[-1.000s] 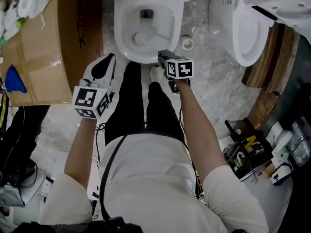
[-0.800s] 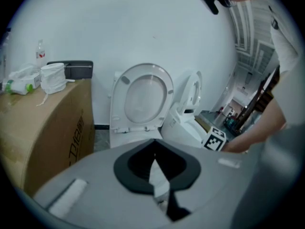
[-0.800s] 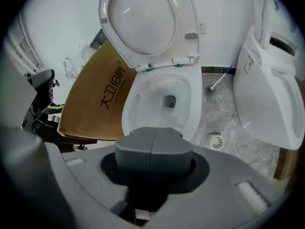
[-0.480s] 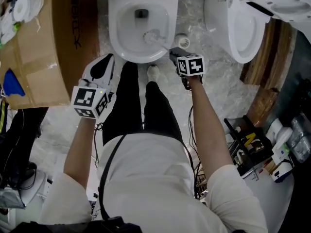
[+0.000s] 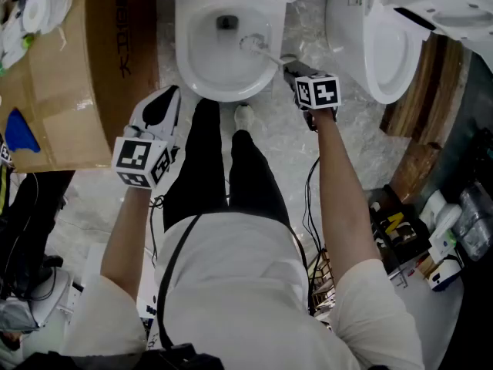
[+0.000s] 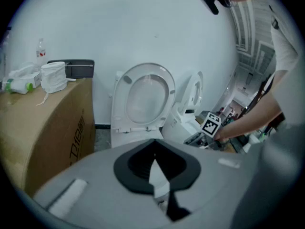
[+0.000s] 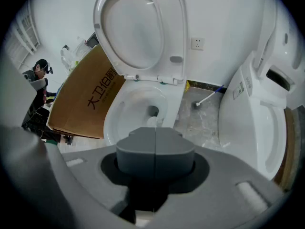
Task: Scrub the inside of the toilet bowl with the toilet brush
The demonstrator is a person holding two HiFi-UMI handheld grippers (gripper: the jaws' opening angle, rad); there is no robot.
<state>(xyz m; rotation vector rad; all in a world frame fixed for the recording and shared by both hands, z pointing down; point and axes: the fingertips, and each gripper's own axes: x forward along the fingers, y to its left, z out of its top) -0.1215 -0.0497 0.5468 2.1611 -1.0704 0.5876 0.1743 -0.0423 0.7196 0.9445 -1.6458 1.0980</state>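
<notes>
Two grippers: one in each of the person's hands, both held over the floor (image 5: 308,156) in front of the toilet.
Right gripper (image 7: 155,147): jaws pressed together, clamped on the handle of the toilet brush (image 5: 253,45); it is held out past the bowl's right rim.
Toilet brush: handle slants from the right gripper up and left over the rim; the bristle head is inside the toilet bowl (image 5: 189,68), against its right inner wall, just beside the drain hole.
Left gripper (image 5: 166,102): jaw tips meet, only a thin wedge of light shows between them; it holds nothing and hangs near the bowl's left front, well apart from the brush.
Toilet seat (image 7: 138,27): raised upright behind the bowl.
Surroundings: cardboard box (image 5: 77,68) left of the toilet, a second toilet (image 5: 385,45) to its right.
Change from a second ago: the right gripper has moved right and farther forward, from the bowl's front edge to its right side; the brush head has moved from the lower middle of the bowl to the upper right wall. The left gripper has kept its place.
</notes>
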